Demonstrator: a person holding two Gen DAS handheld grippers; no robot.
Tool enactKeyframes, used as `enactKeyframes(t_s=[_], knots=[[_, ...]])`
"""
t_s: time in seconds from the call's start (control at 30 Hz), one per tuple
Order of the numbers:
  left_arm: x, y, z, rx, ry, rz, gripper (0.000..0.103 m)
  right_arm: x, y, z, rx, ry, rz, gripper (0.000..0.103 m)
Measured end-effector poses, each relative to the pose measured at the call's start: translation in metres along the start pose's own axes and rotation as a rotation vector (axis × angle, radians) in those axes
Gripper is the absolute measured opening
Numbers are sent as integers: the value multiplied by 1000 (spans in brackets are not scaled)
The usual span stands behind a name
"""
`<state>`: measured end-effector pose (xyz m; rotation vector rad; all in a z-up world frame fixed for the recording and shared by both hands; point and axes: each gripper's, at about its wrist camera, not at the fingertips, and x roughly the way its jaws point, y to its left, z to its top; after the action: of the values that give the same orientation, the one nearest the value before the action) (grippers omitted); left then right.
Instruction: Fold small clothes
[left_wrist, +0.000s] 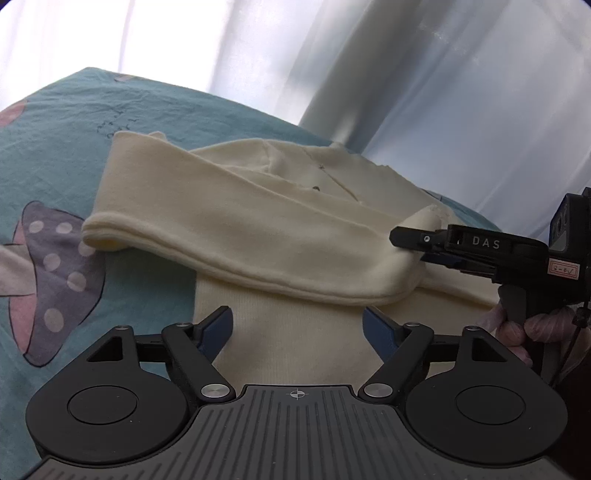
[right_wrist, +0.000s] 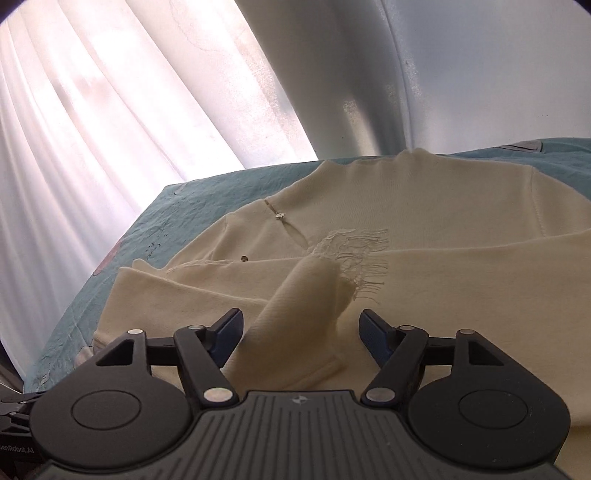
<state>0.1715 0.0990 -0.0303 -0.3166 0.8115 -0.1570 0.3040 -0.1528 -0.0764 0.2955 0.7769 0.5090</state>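
Both tools were unclenched. At the bottom of the left wrist view, the left tool (left_wrist: 297, 321) hovered with its blue pads spread wide and nothing between them, over the lower body of the cream sweater (left_wrist: 280, 206). The right tool (right_wrist: 301, 328) also stood with its pads apart, a raised fold of the sleeve (right_wrist: 295, 306) standing between them, though no pinch showed. In the left view its tip seemed to touch the sleeve end at centre right.

The sweater lay on the teal mushroom-print bedsheet (left_wrist: 48, 155) at frame centre, one sleeve laid across its chest.

Risks, as I judged them: the soft knit could slump out of its fold once unsupported, and a pad could snag the loose fringe (right_wrist: 354, 254) at the centre of the right view and drag the layer askew.
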Motion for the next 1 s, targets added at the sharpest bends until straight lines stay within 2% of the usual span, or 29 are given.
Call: enactKeyframes(t_s=[0.03, 0.07, 0.1, 0.13, 0.23, 0.33, 0.43, 0.5, 0.57, 0.6, 0.67, 0.7, 0.73, 0.83, 0.9, 0.97, 1.0], knots=[[1, 1, 0, -5, 1, 3, 85, 3, 3, 0, -12, 13, 12, 39], [0, 2, -1, -9, 0, 9, 87, 5, 6, 0, -27, 29, 7, 16], [1, 2, 0, -9, -3, 17, 87, 5, 10, -1, -45, 37, -2, 8], [2, 2, 0, -7, -5, 26, 87, 3, 14, -1, -66, 34, -5, 8], [3, 4, 5, -7, -25, 57, 87, -19, 25, 2, -117, -50, -36, 7], [7, 8, 12, -17, -39, 95, 86, -51, 17, 12, -61, -170, -89, 7], [14, 12, 17, -37, -45, 116, 86, -76, -7, 21, -15, -233, -244, 7], [19, 13, 20, -45, -51, 116, 86, -79, -27, 22, 32, -198, -338, 8], [24, 14, 22, -48, -47, 122, 86, -76, -45, 19, 71, -149, -390, 9], [26, 15, 22, -52, -42, 121, 86, -75, -52, 16, 85, -132, -399, 16], [27, 17, 23, -59, -37, 112, 86, -77, -61, 9, 117, -113, -373, 20], [28, 17, 23, -55, -36, 110, 86, -77, -65, 5, 138, -102, -346, 27], [29, 17, 24, -49, -36, 114, 86, -77, -66, 3, 151, -93, -321, 29], [31, 17, 24, -35, -30, 121, 86, -72, -65, -1, 122, -84, -321, 28], [32, 16, 25, -33, -27, 123, 86, -69, -63, 1, 101, -78, -326, 8], [32, 16, 26, -26, -33, 137, 86, -72, -55, 3, 52, -90, -341, 8], [32, 17, 26, -23, -37, 147, 86, -76, -46, 5, -5, -117, -388, 7]])
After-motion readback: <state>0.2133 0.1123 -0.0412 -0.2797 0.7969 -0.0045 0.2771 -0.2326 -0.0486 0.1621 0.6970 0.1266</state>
